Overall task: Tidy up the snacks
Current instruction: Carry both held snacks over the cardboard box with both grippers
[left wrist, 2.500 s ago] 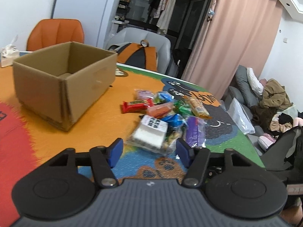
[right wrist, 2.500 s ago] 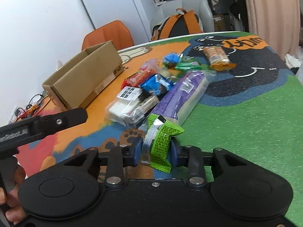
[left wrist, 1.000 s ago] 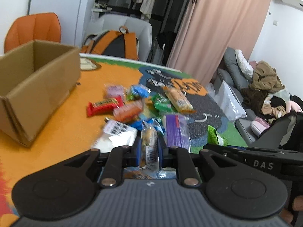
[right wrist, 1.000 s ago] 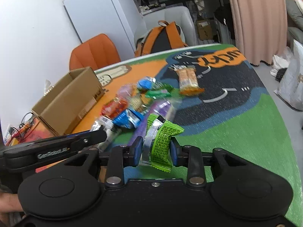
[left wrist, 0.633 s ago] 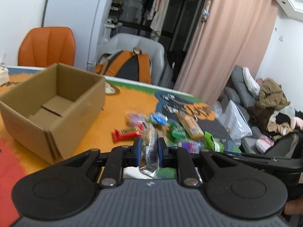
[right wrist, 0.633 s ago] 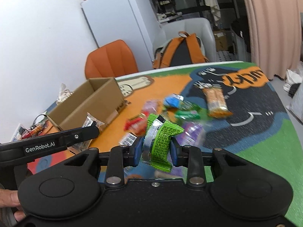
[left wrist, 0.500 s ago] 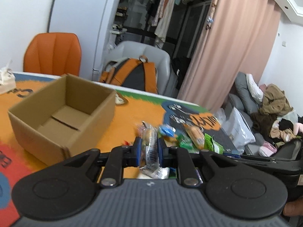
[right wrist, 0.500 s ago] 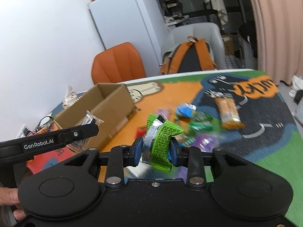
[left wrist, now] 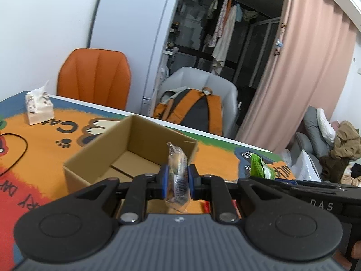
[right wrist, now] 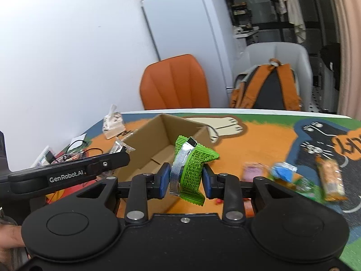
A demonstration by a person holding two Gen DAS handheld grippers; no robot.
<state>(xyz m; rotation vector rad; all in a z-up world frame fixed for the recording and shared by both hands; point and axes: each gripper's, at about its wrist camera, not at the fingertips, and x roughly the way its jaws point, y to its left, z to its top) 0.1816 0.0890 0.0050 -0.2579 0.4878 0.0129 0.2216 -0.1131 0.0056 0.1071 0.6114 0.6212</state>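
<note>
The left gripper point(left wrist: 176, 181) pinches a clear packet point(left wrist: 177, 176) upright between its blue pads, the wrapper's top standing at 12 o'clock above the fingers. Just beyond it sits the open box point(left wrist: 126, 151), its flaps-down floor bare as far as this view reaches. The right gripper point(right wrist: 185, 180) is clamped on a green packet point(right wrist: 191, 169) with a silver band — the packet tilts toward 1 o'clock. From the right wrist view the box point(right wrist: 167, 140) lies straight ahead at 12 o'clock, with the left gripper's finger point(right wrist: 90, 169) crossing at 9 o'clock, its clear packet poking up near the box's left rim.

On the mat point(right wrist: 259, 144) at 3 o'clock lie loose snacks: a pink packet point(right wrist: 253, 170), a blue one point(right wrist: 283, 171) and an orange bar point(right wrist: 331, 178) — all blurred, so the labels cannot be read. A tissue pack point(left wrist: 38, 108) stands at 10 o'clock in the left view, well apart from the box. Behind the table are an orange chair point(left wrist: 94, 76) and a backpack point(left wrist: 194, 110) on a grey seat.
</note>
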